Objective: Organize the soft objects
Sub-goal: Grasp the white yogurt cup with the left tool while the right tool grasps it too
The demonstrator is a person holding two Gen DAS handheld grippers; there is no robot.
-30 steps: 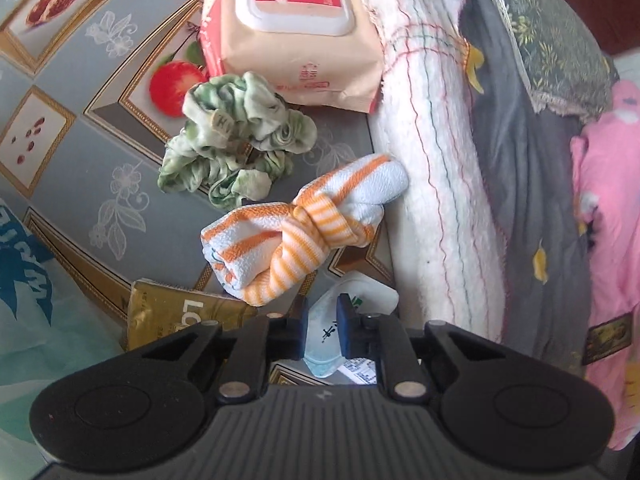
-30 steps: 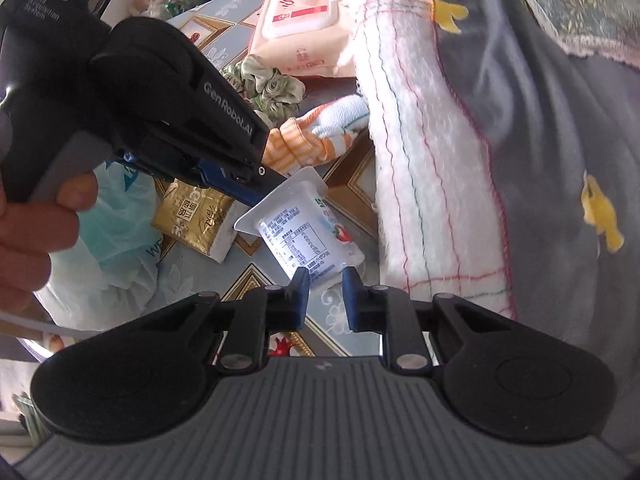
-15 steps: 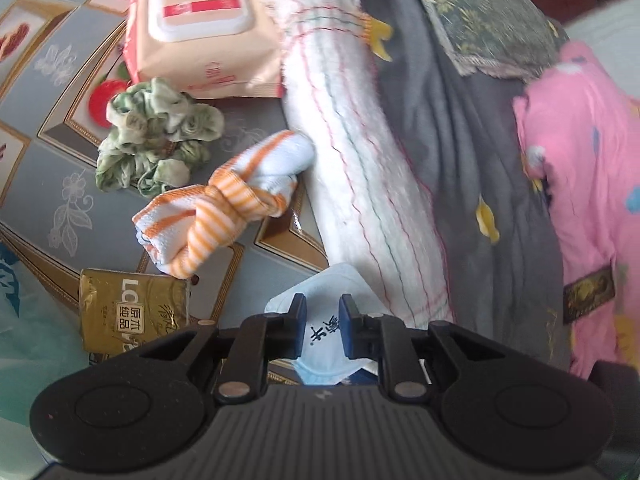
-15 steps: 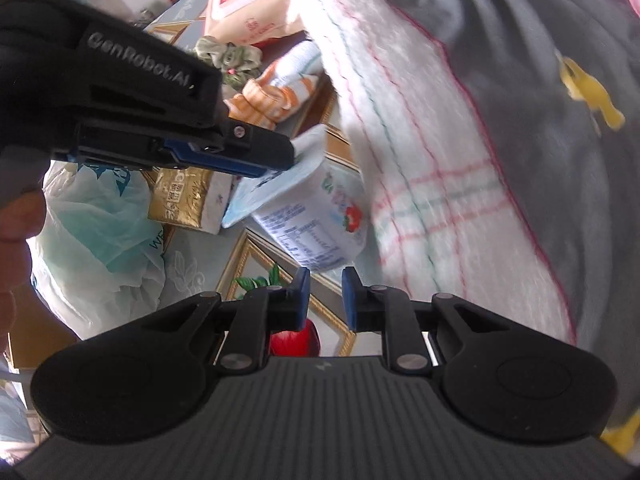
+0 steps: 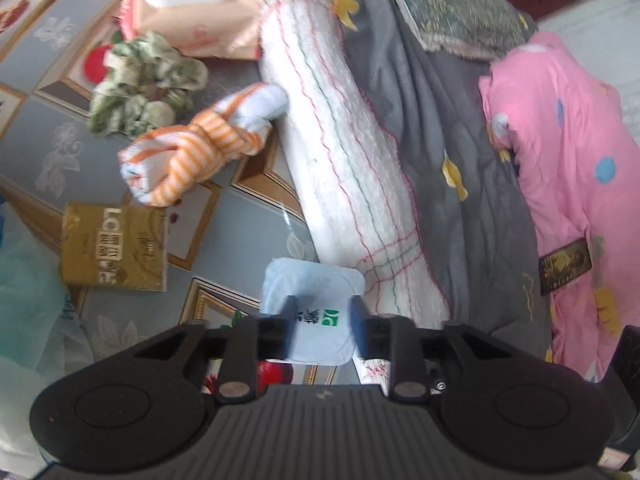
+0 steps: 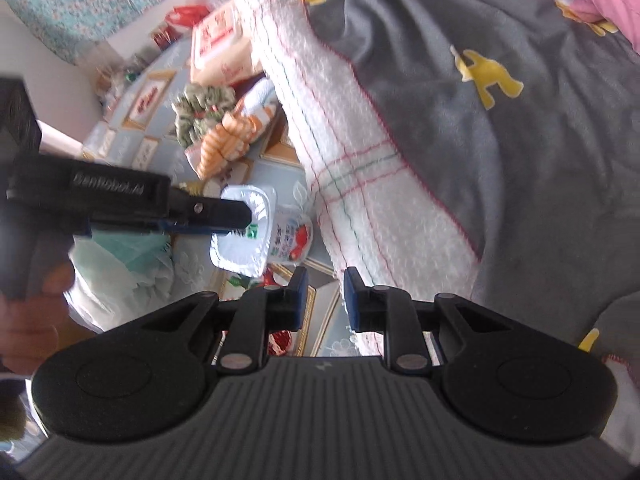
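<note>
left wrist view: yogurt cup point(image 5: 314, 312), foil lid up, on the worktop point(image 5: 48, 148) just beside the white towel point(image 5: 352, 160). left tool point(image 5: 323, 322) jaws opening, the cup below between them, pads clear of it. likely light, thin-walled, easily dented; take by the rim sides. knotted orange-striped cloth point(image 5: 200, 148) and green scrunchie point(image 5: 144, 84) lie further off: soft, light, pinch at the bulk.

right wrist view: right tool point(image 6: 325, 300) jaws opening slightly, nothing between them, over the worktop edge near the towel point(image 6: 360, 184). cup point(image 6: 248, 236) under the left tool's tip.
</note>
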